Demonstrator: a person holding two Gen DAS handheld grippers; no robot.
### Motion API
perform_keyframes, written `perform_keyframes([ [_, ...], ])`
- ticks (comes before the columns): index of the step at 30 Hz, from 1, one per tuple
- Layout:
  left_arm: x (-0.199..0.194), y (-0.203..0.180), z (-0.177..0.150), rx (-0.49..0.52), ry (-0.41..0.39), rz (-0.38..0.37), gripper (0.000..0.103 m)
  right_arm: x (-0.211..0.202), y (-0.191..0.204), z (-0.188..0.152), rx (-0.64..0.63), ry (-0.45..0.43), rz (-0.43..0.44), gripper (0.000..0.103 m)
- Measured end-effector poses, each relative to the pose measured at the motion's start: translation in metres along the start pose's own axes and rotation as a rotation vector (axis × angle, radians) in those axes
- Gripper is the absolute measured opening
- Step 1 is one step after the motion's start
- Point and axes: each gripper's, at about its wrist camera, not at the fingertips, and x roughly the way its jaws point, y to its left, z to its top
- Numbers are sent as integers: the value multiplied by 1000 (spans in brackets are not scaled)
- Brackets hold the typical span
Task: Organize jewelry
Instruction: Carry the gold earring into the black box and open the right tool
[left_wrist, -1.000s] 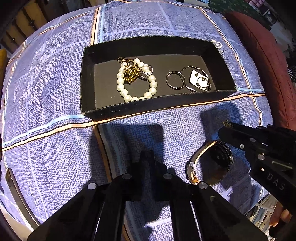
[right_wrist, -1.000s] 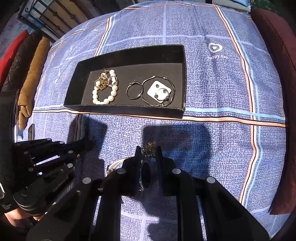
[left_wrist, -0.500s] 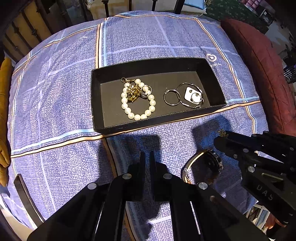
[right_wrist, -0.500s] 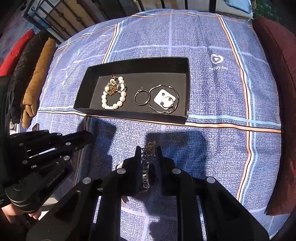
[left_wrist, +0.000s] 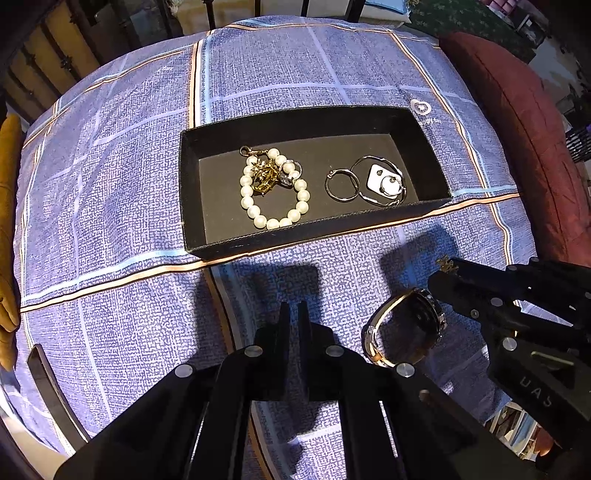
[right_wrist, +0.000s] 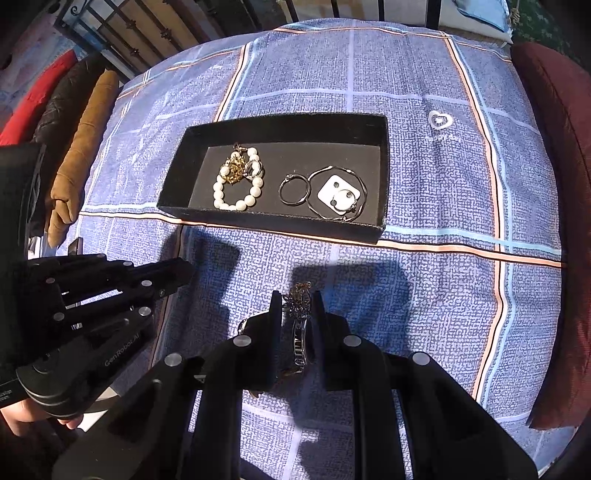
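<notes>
A black tray (left_wrist: 314, 230) (right_wrist: 277, 225) lies on the blue checked cloth. It holds a pearl bracelet (left_wrist: 275, 195) (right_wrist: 236, 186) with a gold brooch (left_wrist: 264, 179), a metal hoop (left_wrist: 341, 184) and a white earring card (left_wrist: 384, 181) (right_wrist: 338, 192). My left gripper (left_wrist: 293, 308) (right_wrist: 184, 273) hangs shut and empty in front of the tray. My right gripper (right_wrist: 297, 301) (left_wrist: 448, 266) is shut on a wristwatch (right_wrist: 300, 343) (left_wrist: 406, 325), held on edge above the cloth. A small gold trinket (right_wrist: 300, 293) shows at its tips.
A maroon cushion (left_wrist: 535, 147) borders the cloth on the right; brown and dark cushions (right_wrist: 85, 155) lie on the left. A dark flat bar (left_wrist: 48, 384) sits at the cloth's left edge. A railing runs behind. A person's hand (right_wrist: 22, 417) grips the left tool.
The left view has pulled up and back, so the tray looks smaller and more cloth shows. The right gripper keeps the watch and has barely moved.
</notes>
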Motion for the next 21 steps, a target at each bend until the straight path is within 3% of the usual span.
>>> perform_keyframes([
  [13, 12, -3, 2, -21, 30, -7, 4, 6, -5, -7, 9, 29, -1, 17],
  [21, -13, 6, 20, -55, -40, -31, 4, -20, 6, 19, -19, -55, 22, 17],
])
